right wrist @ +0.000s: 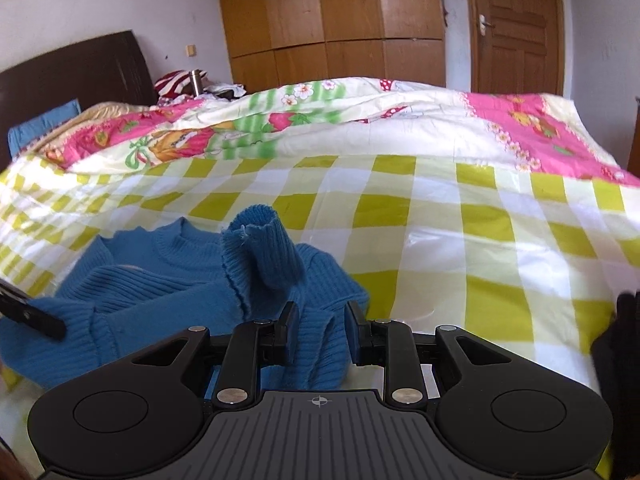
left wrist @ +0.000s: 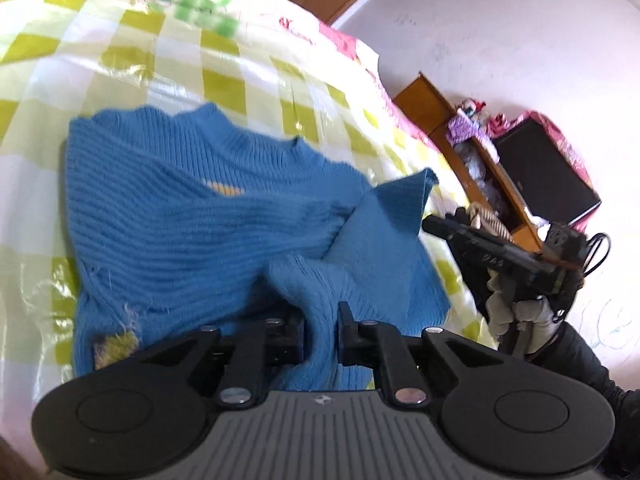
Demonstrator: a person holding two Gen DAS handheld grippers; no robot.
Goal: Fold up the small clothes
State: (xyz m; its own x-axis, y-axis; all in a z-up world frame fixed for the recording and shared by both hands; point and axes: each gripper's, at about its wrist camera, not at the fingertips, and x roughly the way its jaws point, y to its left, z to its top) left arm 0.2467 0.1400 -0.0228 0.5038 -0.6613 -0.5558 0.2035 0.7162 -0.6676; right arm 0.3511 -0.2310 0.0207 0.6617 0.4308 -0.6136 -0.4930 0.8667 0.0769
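A small blue knit sweater lies on a green and white checked sheet on the bed, its neck toward the far side. My left gripper is shut on a fold of the sweater's near edge. My right gripper is shut on another fold of the sweater; a sleeve cuff stands up just beyond it. The right gripper also shows in the left wrist view, at the sweater's right side. The left gripper's finger shows at the left edge of the right wrist view.
A pink flowered quilt lies bunched at the bed's far side. A dark headboard, a wooden wardrobe and a door stand beyond. A wooden shelf and a black box sit off the bed's edge.
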